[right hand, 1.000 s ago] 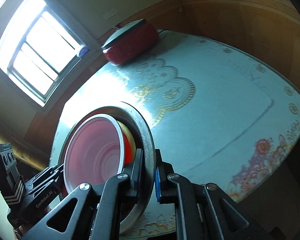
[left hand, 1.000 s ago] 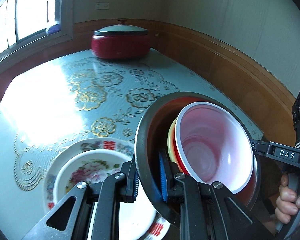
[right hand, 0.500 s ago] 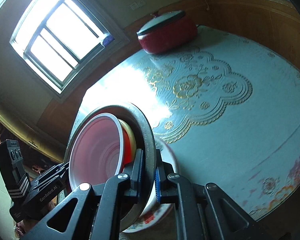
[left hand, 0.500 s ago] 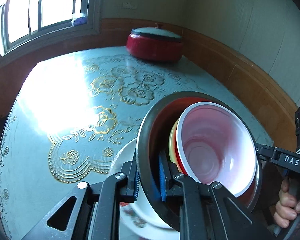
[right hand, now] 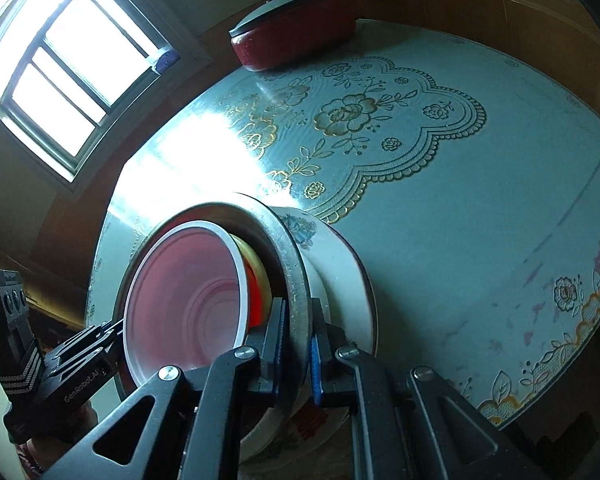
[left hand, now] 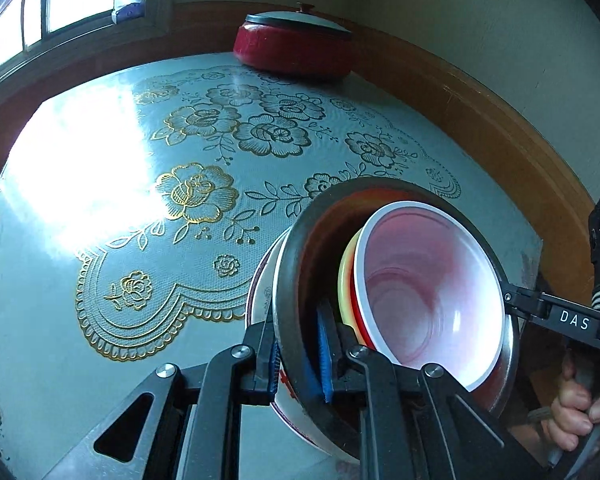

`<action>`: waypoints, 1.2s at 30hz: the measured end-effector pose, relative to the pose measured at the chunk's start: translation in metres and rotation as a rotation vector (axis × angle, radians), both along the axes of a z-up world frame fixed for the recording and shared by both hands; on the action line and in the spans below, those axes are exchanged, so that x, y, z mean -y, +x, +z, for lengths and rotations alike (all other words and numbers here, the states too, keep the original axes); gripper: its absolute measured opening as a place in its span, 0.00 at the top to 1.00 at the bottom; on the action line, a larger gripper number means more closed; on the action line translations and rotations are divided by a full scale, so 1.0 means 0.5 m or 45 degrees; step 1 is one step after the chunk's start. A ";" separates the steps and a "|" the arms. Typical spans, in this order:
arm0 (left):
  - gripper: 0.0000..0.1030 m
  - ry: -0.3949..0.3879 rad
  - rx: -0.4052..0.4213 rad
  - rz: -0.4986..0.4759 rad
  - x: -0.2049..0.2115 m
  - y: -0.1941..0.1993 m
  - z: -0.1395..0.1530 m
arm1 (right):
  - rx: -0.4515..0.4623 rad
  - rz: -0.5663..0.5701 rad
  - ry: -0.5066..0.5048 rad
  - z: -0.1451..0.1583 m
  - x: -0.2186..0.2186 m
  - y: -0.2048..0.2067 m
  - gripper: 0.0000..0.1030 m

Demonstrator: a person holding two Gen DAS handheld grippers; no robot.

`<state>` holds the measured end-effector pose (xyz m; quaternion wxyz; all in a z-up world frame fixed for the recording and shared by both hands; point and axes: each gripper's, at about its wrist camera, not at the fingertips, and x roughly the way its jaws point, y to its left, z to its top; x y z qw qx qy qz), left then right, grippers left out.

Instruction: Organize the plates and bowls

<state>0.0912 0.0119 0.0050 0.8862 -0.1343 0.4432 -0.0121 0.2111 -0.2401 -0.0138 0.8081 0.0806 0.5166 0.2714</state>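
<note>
A large dark-rimmed bowl [left hand: 296, 264] [right hand: 292, 264] is carried tilted between both grippers. Nested in it are a white-rimmed pink bowl [left hand: 428, 288] [right hand: 184, 300], a red bowl [right hand: 254, 296] and a yellow bowl [left hand: 346, 272]. My left gripper [left hand: 300, 356] is shut on the rim's left side, its blue pads on either face. My right gripper [right hand: 296, 356] is shut on the opposite side of the rim and shows in the left wrist view as a black arm [left hand: 540, 312]. Just under the big bowl sits a white floral dish [right hand: 340, 280] [left hand: 260, 280], mostly hidden.
The round table [left hand: 100, 240] [right hand: 460, 220] has a pale blue cloth with gold flowers. A red pot with a dark lid [left hand: 296, 48] [right hand: 292, 40] stands at its far edge by the wood-panelled wall. A hand [left hand: 576, 412] grips the right tool.
Both grippers have carried the big bowl across and down over the floral dish, which is now mostly covered. The red pot has shifted rightward in both views.
</note>
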 end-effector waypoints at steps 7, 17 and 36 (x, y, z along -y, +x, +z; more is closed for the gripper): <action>0.84 -0.012 0.002 -0.040 0.001 0.017 -0.011 | 0.018 -0.044 -0.003 -0.004 0.009 -0.007 0.90; 0.82 -0.046 0.009 -0.074 -0.004 0.011 -0.008 | 0.044 -0.103 0.041 0.020 0.027 -0.014 0.77; 0.79 -0.054 0.088 -0.126 -0.008 -0.017 0.008 | 0.107 -0.230 0.040 0.037 0.044 -0.097 0.90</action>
